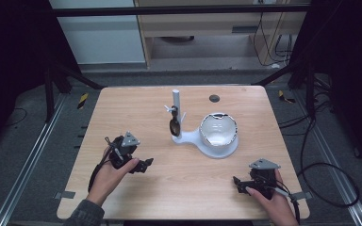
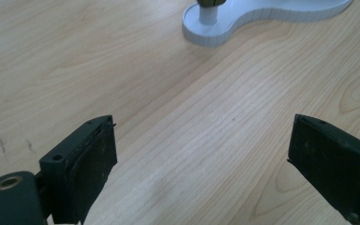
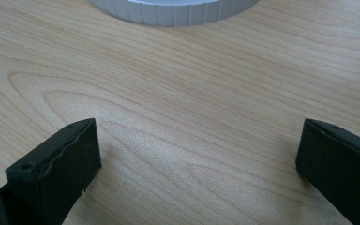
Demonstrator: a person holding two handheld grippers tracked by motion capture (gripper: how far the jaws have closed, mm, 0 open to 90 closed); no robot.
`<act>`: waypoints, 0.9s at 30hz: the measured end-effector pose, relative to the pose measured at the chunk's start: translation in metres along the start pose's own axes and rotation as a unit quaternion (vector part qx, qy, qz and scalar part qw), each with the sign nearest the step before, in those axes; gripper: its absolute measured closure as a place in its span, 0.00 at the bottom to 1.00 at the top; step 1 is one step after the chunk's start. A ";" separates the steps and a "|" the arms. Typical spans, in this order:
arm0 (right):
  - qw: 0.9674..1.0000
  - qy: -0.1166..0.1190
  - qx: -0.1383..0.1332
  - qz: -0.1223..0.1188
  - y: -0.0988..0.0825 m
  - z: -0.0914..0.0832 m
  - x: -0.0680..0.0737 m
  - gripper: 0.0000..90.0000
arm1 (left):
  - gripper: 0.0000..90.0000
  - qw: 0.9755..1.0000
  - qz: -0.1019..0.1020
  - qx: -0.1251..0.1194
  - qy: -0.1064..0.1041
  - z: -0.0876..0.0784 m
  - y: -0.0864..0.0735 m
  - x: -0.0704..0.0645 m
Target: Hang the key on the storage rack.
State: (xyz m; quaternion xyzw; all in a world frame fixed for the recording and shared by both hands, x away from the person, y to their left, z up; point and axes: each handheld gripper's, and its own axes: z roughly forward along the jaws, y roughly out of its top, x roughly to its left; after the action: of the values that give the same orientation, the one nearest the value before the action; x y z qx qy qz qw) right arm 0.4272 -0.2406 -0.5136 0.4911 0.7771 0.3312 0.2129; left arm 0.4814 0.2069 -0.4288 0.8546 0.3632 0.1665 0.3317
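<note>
We see the left hand-held gripper (image 1: 146,165) low over the counter (image 1: 136,108), jaws spread wide with nothing between them. The right hand-held gripper (image 1: 237,182) gapes empty too. The white stand (image 1: 202,143) (spoon (image 1: 174,126) hanging on its post) sits mid-counter, well apart from both.

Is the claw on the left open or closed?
Open. The left claw has its two black jaws standing far apart, with only bare table between them and nothing held.
</note>
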 end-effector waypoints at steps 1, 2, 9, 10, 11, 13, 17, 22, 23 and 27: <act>1.000 0.000 0.000 0.000 0.000 0.000 0.000 0.01 | 0.09 1.000 -0.002 0.002 0.002 0.000 -0.003 0.001; 1.000 0.000 0.000 0.000 0.000 0.000 0.000 0.01 | 0.09 1.000 -0.004 0.004 0.002 0.000 -0.005 0.002; 1.000 0.000 0.000 0.000 0.000 0.000 0.000 0.01 | 0.09 0.999 0.000 0.033 0.017 0.005 -0.025 0.008; 1.000 0.000 0.000 0.000 0.000 0.000 0.000 0.01 | 0.09 0.999 0.001 0.036 0.019 0.006 -0.027 0.009; 1.000 0.000 0.000 0.000 0.000 0.000 0.000 0.01 | 0.09 0.999 0.001 0.037 0.020 0.006 -0.029 0.010; 1.000 0.000 0.000 0.000 0.000 0.000 0.000 0.01 | 0.09 0.999 -0.002 0.037 0.021 0.006 -0.032 0.012; 1.000 0.000 0.000 0.000 0.000 0.000 0.000 0.01 | 0.09 0.998 0.001 0.044 0.032 0.009 -0.038 0.014; 1.000 0.000 0.001 0.002 0.000 0.000 0.000 0.01 | 0.09 0.999 0.001 0.035 0.037 0.008 -0.046 0.015; 1.000 0.000 0.001 0.003 0.000 0.000 0.000 0.01 | 0.09 0.999 -0.001 0.033 0.038 0.008 -0.048 0.016; 1.000 0.000 0.001 0.002 0.000 0.000 0.001 0.01 | 0.09 0.999 -0.020 0.025 0.043 0.008 -0.056 0.024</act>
State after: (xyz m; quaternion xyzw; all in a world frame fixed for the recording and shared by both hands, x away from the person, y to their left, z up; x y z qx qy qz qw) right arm 0.4266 -0.2404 -0.5135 0.4932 0.7763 0.3309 0.2114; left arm 0.4734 0.2496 -0.4721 0.8470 0.3984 0.1877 0.2977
